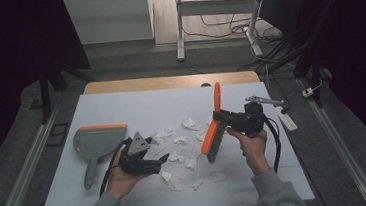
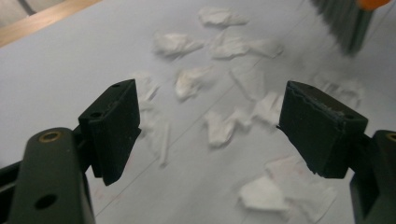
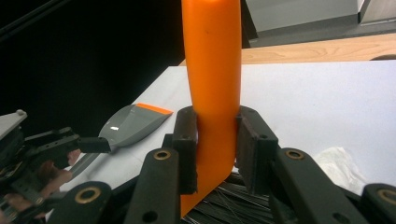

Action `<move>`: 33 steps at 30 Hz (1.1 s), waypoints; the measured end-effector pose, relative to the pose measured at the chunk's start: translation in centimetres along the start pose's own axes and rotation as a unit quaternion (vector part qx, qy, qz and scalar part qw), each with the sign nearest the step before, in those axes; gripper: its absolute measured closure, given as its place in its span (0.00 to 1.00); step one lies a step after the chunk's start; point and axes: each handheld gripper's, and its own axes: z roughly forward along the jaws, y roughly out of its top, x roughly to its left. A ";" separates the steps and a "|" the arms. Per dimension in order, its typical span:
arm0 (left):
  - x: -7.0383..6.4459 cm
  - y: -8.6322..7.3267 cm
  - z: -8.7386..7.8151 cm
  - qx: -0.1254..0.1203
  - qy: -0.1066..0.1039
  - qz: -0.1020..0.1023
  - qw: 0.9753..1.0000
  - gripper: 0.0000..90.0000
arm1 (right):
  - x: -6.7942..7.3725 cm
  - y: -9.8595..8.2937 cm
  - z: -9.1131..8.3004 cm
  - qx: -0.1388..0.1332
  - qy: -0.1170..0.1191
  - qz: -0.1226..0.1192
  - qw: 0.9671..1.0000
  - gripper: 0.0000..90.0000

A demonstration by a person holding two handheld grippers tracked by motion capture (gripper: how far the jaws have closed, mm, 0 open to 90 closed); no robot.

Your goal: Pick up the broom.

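The right gripper (image 1: 222,117) had its jaws clenched on the brush (image 1: 213,130) by its orange handle, seen up close in the right gripper view (image 3: 212,70); the brush was tilted above the white surface (image 1: 121,108), bristles down over the paper scraps (image 1: 177,148), handle pointing up and away. The left gripper (image 1: 162,159) hung just above the surface near the scraps, its jaws released and wide apart with nothing between them, scraps (image 2: 219,128) lying beyond. The dustpan (image 1: 96,140) lay flat at the left, just beside that gripper
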 end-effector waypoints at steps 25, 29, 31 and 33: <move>-4.1 3.1 3.3 -0.027 -0.080 -0.004 0.996 0.25 | 1.6 -2.1 2.0 -0.042 -0.012 0.005 0.999 0.78; -4.2 2.9 3.9 -0.033 -0.071 -0.012 0.997 0.27 | 2.0 -2.5 2.3 -0.052 -0.008 0.013 0.999 0.78; -4.3 2.8 4.4 -0.030 -0.068 -0.011 0.997 0.28 | 2.2 -2.7 2.4 -0.057 -0.006 0.016 0.998 0.78; -4.4 2.7 4.8 -0.031 -0.065 -0.012 0.997 0.29 | 2.4 -2.7 2.4 -0.062 -0.003 0.021 0.998 0.78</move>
